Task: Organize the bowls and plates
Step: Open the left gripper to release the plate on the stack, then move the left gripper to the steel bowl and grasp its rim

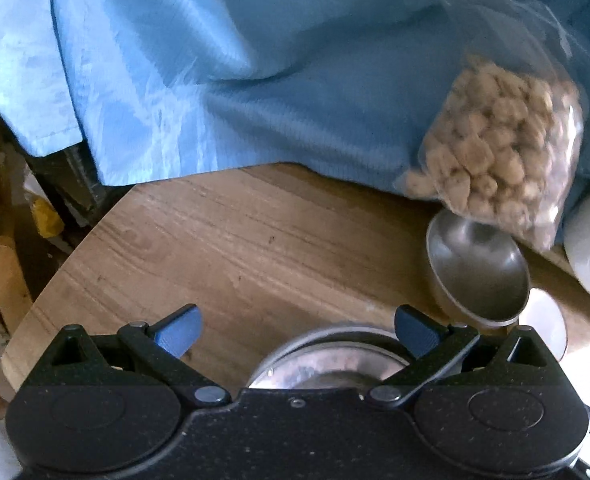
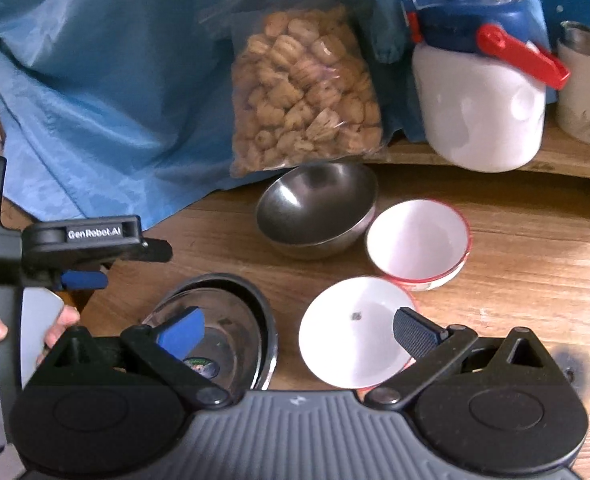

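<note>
Steel plates (image 2: 231, 332) stacked near-left | three bowls loose (steel (image 2: 315, 208), two white (image 2: 417, 240)) | both grippers (image 1: 295, 332) (image 2: 299, 330) wide, empty

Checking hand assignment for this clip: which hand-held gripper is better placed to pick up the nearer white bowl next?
Right, probably. The right hand-held gripper is open, with one finger already over the white bowl. The left hand-held gripper, also open, sits over the steel plates, further from that bowl.
</note>
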`<state>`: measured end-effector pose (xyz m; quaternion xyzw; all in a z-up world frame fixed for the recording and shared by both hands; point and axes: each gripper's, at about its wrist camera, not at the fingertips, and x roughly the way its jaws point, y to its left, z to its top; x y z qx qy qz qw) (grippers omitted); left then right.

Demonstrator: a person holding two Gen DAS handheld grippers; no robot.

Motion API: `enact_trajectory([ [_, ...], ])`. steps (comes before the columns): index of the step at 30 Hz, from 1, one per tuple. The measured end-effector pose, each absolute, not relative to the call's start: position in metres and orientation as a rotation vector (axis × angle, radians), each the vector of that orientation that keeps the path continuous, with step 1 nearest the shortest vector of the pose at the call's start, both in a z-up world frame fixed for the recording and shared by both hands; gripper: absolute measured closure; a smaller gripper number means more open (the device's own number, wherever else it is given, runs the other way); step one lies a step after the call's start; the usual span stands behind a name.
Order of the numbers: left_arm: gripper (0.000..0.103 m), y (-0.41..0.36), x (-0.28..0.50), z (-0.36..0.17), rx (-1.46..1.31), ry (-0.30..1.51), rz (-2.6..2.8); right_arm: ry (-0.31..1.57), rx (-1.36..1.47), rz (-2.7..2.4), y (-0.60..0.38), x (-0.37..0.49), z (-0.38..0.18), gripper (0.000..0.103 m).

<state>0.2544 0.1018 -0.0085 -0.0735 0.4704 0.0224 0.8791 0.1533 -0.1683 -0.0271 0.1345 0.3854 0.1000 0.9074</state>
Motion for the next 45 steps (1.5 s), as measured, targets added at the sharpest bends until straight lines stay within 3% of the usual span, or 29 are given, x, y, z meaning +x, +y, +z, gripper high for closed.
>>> enact_trajectory([
  [8, 0.001, 0.092, 0.27, -0.011, -0.165, 0.951, -0.082, 0.781, 0.239, 0.11, -0.177, 0.157, -0.02, 0.0],
  [28, 0.001, 0.079, 0.341, -0.059, -0.26, 1.074, -0.29, 0.875, 0.056, 0.089, -0.172, 0.254, -0.031, 0.001],
  [32, 0.001, 0.071, 0.353, -0.06, -0.244, 1.082, -0.34, 0.883, 0.037, 0.079, -0.169, 0.269, -0.032, 0.006],
  [37, 0.002, 0.062, 0.364, -0.064, -0.203, 1.081, -0.369, 0.901, 0.013, 0.063, -0.167, 0.284, -0.036, 0.02],
  [43, 0.021, 0.06, 0.372, -0.07, -0.19, 1.084, -0.371, 0.918, 0.018, 0.039, -0.164, 0.298, -0.044, 0.04],
  [45, 0.028, 0.061, 0.374, -0.071, -0.201, 1.083, -0.375, 0.924, 0.025, 0.04, -0.163, 0.305, -0.045, 0.042],
])
